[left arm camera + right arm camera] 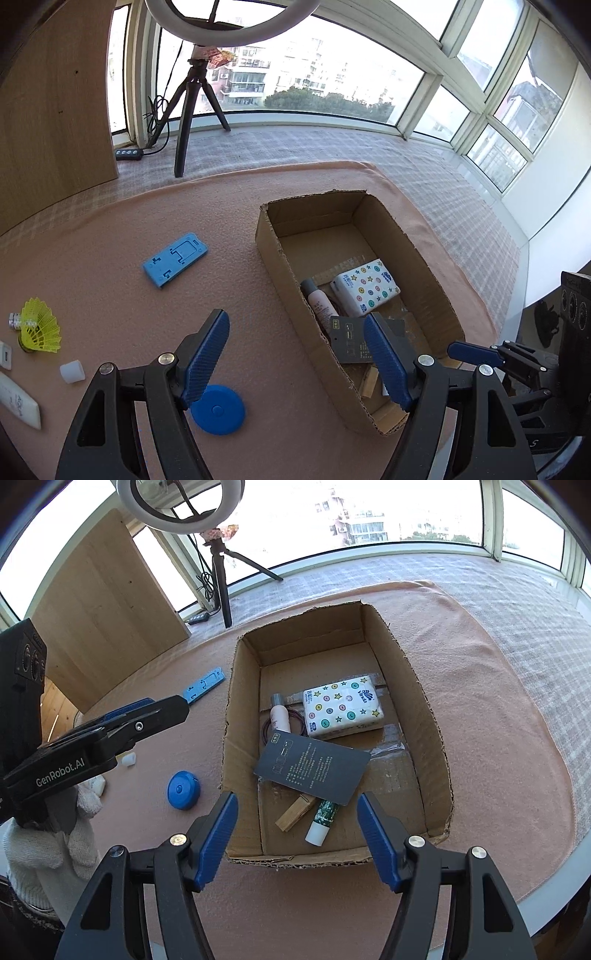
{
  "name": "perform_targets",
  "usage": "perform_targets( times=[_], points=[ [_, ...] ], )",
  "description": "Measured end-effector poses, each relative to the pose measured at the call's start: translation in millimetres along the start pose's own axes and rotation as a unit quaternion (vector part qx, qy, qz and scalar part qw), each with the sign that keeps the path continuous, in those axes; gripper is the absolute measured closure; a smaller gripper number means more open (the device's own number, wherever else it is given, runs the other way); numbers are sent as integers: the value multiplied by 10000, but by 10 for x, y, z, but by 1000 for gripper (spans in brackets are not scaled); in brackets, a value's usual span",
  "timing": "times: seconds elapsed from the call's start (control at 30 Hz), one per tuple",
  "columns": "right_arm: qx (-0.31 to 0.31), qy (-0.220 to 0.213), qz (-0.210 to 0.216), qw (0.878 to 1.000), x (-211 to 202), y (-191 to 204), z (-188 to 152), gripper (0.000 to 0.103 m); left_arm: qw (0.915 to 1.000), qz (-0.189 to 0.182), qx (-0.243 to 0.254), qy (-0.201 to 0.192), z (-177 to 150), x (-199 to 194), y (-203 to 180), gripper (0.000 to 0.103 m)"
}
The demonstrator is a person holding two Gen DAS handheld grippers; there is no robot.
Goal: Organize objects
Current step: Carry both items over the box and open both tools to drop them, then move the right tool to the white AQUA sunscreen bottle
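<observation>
The left gripper (297,360) points steeply downward with its blue-padded jaws spread wide and nothing between them. The right gripper (297,836) tilts down the same way, its jaws also parted and empty. In the right wrist view, a hand in a white knit glove (48,834) grips the left gripper's black body from below.

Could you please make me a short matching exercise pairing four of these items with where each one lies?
Items:
1. tissue pack
2. blue phone stand
3. clothespin
4. yellow shuttlecock

Places:
A. on the cloth, at the far left by a white cap
B. in the box, partly under the dark card
C. in the box, beside the small bottle
D. on the cloth, left of the box

Pairs: 1-C, 2-D, 3-B, 4-A
</observation>
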State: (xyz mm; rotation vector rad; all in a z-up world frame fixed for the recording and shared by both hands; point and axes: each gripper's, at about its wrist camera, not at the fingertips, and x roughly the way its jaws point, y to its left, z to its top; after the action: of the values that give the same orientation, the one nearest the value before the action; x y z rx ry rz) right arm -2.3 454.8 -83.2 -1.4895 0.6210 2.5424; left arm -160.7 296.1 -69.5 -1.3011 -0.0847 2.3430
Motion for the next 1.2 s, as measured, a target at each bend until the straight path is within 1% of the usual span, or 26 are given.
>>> perform_targets(
  times=[0.1, 0.23, 0.4, 0.5, 0.6, 0.7, 0.8, 0.87, 0.93, 1.03, 1.2],
  points=[
    [-138, 93, 167, 9997, 34, 117, 5, 40, 9996, 196, -214, -43, -80, -141, 222, 25],
    [-337, 189, 283, 9989, 105, 318, 2, 40, 9979, 462, -450, -34, -244, -365, 567, 25],
    [-448, 271, 395, 9978, 211, 626, -24, 40, 9948, 669, -755, -101, -486, -671, 1072, 25],
    [-475, 251, 458, 9975, 251, 826, -52, 40, 9926, 768, -939, -73, -645, -834, 1404, 25],
    [-597, 244, 585, 9962, 297, 1093, -65, 40, 9898, 898, -1102, -57, -818, -981, 1725, 25],
    [-748, 269, 653, 9947, 354, 1398, -75, 40, 9865, 930, -1346, -5, -1005, -1112, 2066, 25],
    [-811, 347, 779, 9931, 480, 1700, -72, 40, 9833, 997, -1522, 36, -1187, -1234, 2384, 25],
    [-817, 472, 902, 9914, 608, 1893, -62, 40, 9809, 1044, -1638, 46, -1311, -1311, 2575, 25],
    [-878, 562, 997, 9895, 727, 2089, -58, 40, 9780, 1111, -1763, 35, -1428, -1384, 2752, 25],
    [-1084, 610, 1032, 9869, 891, 2389, -46, 40, 9733, 1162, -1981, 14, -1578, -1481, 2990, 25],
    [-1480, 783, 1144, 9792, 1172, 2876, -48, 40, 9678, 1231, -2195, -16, -1754, -1586, 3269, 25]
  ],
)
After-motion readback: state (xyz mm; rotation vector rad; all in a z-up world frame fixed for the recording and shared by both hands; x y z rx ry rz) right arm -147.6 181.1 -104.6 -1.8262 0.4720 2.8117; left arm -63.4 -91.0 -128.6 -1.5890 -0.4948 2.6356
